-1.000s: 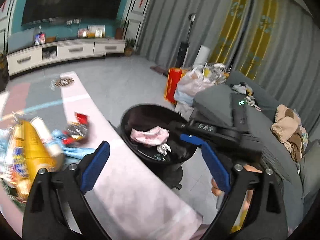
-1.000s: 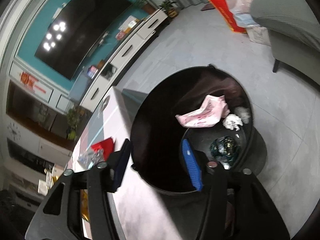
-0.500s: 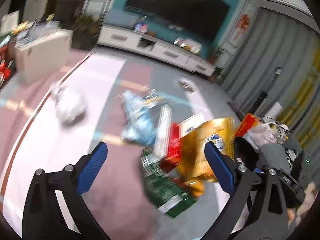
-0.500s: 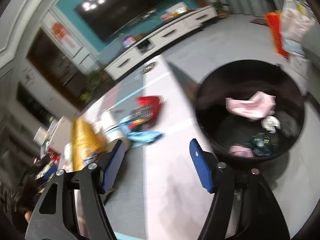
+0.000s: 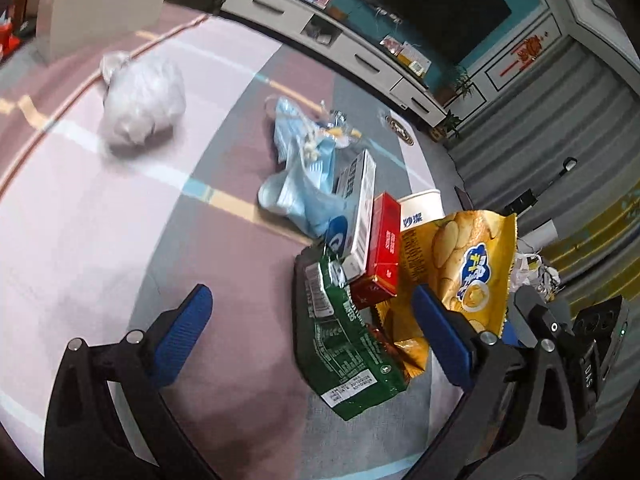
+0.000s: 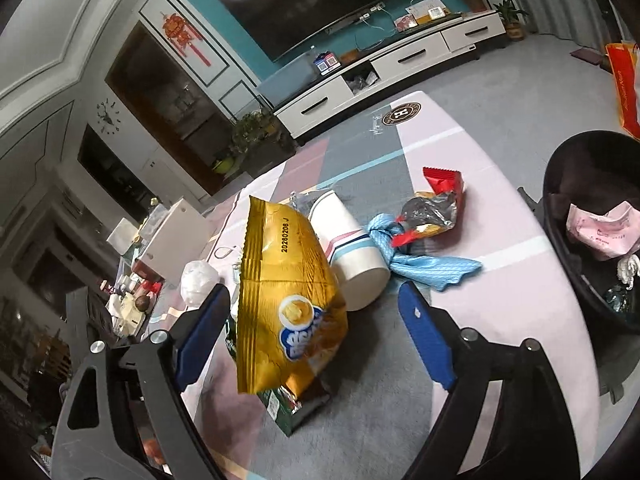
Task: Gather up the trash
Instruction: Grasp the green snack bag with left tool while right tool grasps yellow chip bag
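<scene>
Both hand-held grippers hang above a cluttered living-room surface [image 5: 80,216] with nothing between their blue pads: the left hand-held gripper [image 5: 316,316] stands wide and released, and the right hand-held gripper [image 6: 316,320] has just been opening and now gapes around, not on, a yellow chip bag [image 6: 288,292]. That bag, upright and puffed, sits between the right jaws in the right wrist view and just beyond the left gripper's right pad in the left wrist view; it looks light, crinkly and slick, likely to crush or slide, so a pinch on its flat crimped top seam or across its slack middle would probably hold best. Beneath and beside it lies a flat green snack packet [image 5: 344,344], thin and floppy, better taken at a raised edge. A red box [image 5: 382,256] and a white carton [image 5: 358,208] lean against it, stiff enough to be gripped across their narrow sides. A paper cup [image 6: 352,248] on its side touches the chip bag and could roll. Farther off are a soft blue cloth [image 6: 432,266], a torn red wrapper [image 6: 440,200] and, well apart, a knotted white plastic bag [image 5: 140,104]. A black bin [image 6: 560,216], already holding pink paper, stands just past the surface's edge on the right gripper's side.
</scene>
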`<state>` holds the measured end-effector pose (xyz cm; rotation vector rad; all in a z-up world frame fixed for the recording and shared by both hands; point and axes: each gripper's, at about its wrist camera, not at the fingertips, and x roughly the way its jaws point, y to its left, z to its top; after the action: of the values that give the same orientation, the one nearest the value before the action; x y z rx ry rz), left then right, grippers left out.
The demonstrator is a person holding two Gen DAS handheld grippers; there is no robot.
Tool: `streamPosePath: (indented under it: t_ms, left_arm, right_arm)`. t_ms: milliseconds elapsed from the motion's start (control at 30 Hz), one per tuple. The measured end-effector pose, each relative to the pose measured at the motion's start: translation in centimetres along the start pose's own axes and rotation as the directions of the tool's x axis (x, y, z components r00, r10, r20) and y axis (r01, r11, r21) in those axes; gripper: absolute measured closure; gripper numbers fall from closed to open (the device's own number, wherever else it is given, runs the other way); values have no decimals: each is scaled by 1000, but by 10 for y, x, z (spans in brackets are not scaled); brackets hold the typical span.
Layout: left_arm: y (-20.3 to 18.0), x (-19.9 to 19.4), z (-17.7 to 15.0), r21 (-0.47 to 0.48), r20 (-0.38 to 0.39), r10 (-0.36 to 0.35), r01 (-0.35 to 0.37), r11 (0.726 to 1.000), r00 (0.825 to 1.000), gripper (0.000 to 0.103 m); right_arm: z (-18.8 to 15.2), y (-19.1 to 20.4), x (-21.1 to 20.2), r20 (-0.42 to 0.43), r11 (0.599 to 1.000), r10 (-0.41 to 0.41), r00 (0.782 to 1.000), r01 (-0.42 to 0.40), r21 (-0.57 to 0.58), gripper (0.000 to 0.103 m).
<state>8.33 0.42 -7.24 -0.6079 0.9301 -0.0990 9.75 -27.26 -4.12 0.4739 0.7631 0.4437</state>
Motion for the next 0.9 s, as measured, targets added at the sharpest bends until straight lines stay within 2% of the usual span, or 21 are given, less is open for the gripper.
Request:
streamPosePath:
  t_ms: [233,367,533,600,633,700,833,900]
  left_arm:
    - [0,18,-6,2,-25,41,-41,999,999,7]
    - [4,21,-6,-22,-41,32,-33,999,999,28]
    - [3,21,-8,-5,-45,30,-30,1000,999,43]
    - [3,23,-7,2,-51,22,-22,1000,998,57]
    - [3,24,-7,-2,-55,5,-6,1000,998,59]
    - [3,21,-7,1,-57,-11,11,1000,998,70]
    - [1,14,-8,37,-62,-13,15,999,998,76]
    - [1,13,-9,50,-76,-17,21,999,997,79]
  right_arm:
    - [-1,3,11,1,1000,-5,1000,5,20,18]
    - [-2,10,14,2,1000,-3,1000,3,-8,18]
    - [-5,14,20,-18,999,-28,999,28,-22,19]
    - [-5,14,22,-25,1000,-21,999,20,-18,24]
    - [-4,14,23,-29,1000,-9,1000,9,-11,26]
    - [-4,10,25,-42,1000,2,999,-2,9,39]
    - [-5,1,26,-70,999,15,997,-11,46,49]
    - [-6,0,23,-77,999,20,997,-16,44,59]
